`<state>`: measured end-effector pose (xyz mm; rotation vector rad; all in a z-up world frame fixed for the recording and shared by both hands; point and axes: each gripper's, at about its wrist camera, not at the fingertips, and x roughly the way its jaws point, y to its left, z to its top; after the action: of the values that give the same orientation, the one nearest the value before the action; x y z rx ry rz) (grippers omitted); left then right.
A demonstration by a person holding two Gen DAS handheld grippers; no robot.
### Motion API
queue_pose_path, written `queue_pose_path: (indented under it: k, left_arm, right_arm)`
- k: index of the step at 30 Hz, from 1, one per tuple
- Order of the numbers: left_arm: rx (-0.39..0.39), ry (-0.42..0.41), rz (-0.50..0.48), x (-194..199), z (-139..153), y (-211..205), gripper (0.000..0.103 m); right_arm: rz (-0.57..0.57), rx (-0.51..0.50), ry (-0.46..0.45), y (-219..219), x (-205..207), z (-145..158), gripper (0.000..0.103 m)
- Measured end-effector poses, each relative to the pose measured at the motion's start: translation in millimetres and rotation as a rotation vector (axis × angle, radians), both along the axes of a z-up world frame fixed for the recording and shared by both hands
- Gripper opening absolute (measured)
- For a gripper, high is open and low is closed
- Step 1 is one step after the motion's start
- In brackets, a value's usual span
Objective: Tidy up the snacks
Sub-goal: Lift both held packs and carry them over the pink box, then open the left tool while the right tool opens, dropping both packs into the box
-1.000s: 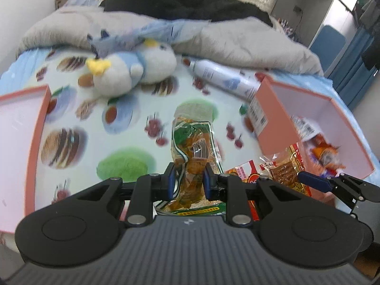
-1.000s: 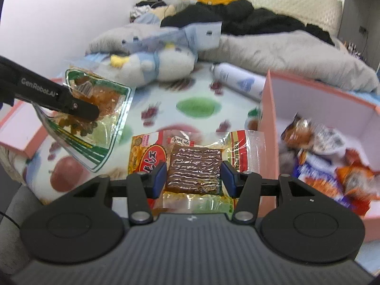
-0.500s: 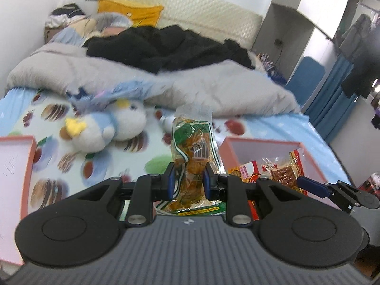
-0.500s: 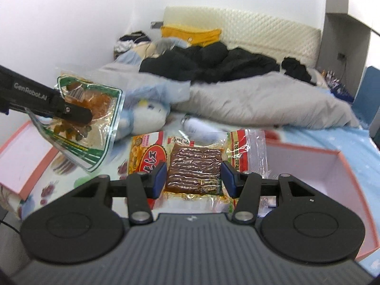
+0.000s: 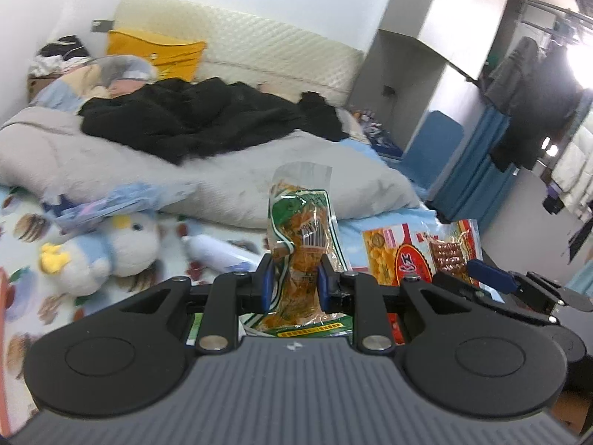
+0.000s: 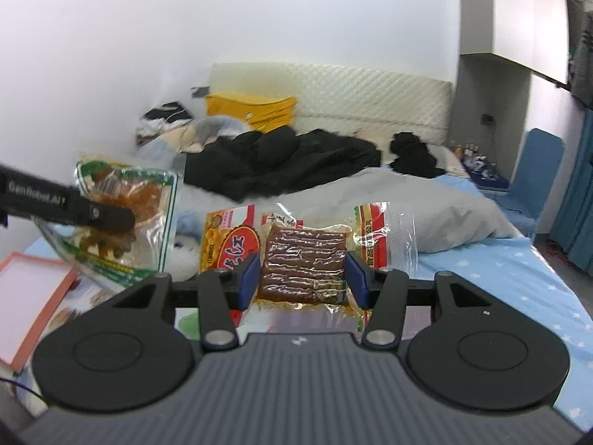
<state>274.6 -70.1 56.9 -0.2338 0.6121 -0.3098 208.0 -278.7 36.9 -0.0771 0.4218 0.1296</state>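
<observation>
Both packets lifted; bed (image 6: 519, 282) lower, white wall (image 6: 259, 18) fills view.

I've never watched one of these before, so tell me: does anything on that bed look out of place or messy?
Yes. A white spray bottle lies tipped on its side on the printed sheet beside a plush penguin, and black clothes are heaped over the grey duvet. Both snack packets, green and red, look intact in the grippers.

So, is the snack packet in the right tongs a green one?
No, the right tongs hold a red and yellow packet with a brown slab inside.
</observation>
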Motion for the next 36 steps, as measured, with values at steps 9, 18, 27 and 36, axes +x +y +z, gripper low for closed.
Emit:
queue_pose_path:
  k: [9,18,27,36]
  left_arm:
    - [-0.012,0.044,-0.121,26,-21,-69,0.027]
    - [0.023,0.218,-0.202,57,-100,-122,0.027]
    - [0.057,0.336,-0.218,69,-156,-136,0.028]
    - [0.068,0.278,-0.198,65,-124,-129,0.056]
  right_arm:
    - [-0.103,0.021,0.076,-52,16,-18,0.052]
    - [-0.176,0.030,0.269,-90,33,-76,0.052]
    - [-0.206,0.190,0.396,-112,37,-121,0.053]
    - [-0.207,0.220,0.371,-113,34,-105,0.073]
